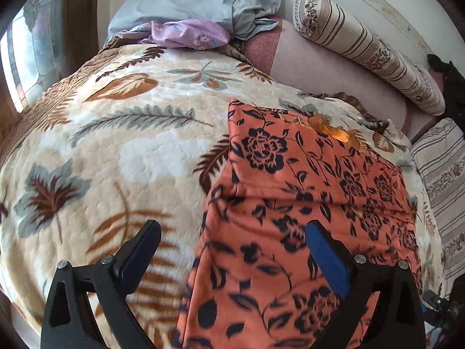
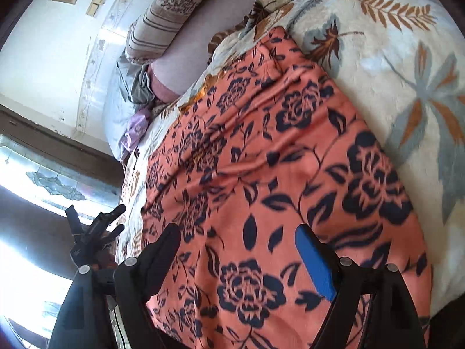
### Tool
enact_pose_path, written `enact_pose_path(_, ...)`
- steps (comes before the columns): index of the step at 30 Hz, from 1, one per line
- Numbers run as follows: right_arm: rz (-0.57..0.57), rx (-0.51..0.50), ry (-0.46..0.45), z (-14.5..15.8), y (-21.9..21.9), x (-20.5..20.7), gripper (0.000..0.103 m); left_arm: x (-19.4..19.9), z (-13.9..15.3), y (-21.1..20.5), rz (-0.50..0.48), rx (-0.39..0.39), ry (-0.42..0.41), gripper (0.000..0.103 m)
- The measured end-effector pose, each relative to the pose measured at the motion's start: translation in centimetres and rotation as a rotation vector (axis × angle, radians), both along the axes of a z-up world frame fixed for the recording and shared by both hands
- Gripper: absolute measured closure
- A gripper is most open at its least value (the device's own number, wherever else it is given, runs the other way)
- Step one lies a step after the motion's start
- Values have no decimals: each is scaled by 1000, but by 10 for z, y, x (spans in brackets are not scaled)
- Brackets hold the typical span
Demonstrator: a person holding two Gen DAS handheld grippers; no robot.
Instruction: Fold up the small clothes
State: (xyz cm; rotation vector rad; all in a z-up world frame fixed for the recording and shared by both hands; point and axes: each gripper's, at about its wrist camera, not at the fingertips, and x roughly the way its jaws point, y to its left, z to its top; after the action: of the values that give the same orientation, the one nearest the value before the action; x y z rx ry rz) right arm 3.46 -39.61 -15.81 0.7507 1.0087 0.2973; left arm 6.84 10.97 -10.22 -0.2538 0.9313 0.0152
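1. At the left of the bed lies the cream blanket [image 1: 122, 151], plush and printed with brown and grey leaves; it covers most of the mattress and the clothing rests on top of it.
2. The orange garment [image 1: 290, 203] is the piece being folded: a soft orange-pink fabric with dark navy roses and trailing leaves. It lies flat on the blanket's right half, with a straight folded edge along its left side and a shallow crease running across its middle.
3. The far corner of the garment reaches up toward the pinkish mattress edge; its near end runs out under both cameras.
4. The left gripper [image 1: 232, 232] hovers over the garment's left edge, tilted downward. Its jaws stand wide, one black finger above the blanket and the blue-padded one above the cloth, neither pressing on anything.
5. The right gripper [image 2: 238, 238] hangs above the same orange garment [image 2: 261, 145], angled down over its near portion. Its jaws are also spread wide with nothing between them; the fabric below looks untouched.
6. Beyond, a grey pillow [image 1: 197, 3] and a lilac cloth [image 1: 186, 33] sit at the head, and a striped bolster [image 1: 363, 46] lies along the right wall.
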Motion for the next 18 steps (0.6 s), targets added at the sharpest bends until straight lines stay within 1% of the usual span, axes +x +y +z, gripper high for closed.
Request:
enact_pose_path(2,-13,11,14,-6,-2,-8,20,-32,-5,6,7,-24,36,4)
enact_pose_path(4,-35,13,13,1,-2,-13,20,-58,-16,10,30,-32,78,4)
enact_pose_path(7,-17,27,-41,16,1,-19,20,-86,-32,12,29,-44,135,4)
enact_pose_path(8,-8,28,-42,17,3,-19,19,-94,-35,12,33,-43,145,4)
enact_pose_path(9,-3,19,-30,12,3,-19,17,-101,-39,11,32,-49,153,4)
enact_pose_path(10,-11,-8,6,5,2,-18,16,-105,-43,11,31,-62,162,4)
enact_pose_path(11,-36,-34,70,-5,-2,-19,16,-107,-47,11,34,-68,178,4)
enact_pose_path(12,-50,6,68,-8,-7,-22,17,-110,-50,11,37,-68,200,4)
enact_pose_path(13,-67,29,58,-5,-12,-27,17,-112,-52,11,37,-74,210,4)
enact_pose_path(14,-80,21,54,0,-16,-31,17,-115,-51,12,40,-78,204,4)
enact_pose_path(16,-80,-5,13,10,-21,-38,17,-121,-45,13,55,-71,179,4)
enact_pose_path(17,-76,-8,4,11,-23,-41,16,-123,-44,13,55,-73,175,4)
enact_pose_path(18,-79,-12,19,7,-28,-42,16,-123,-43,14,53,-77,180,4)
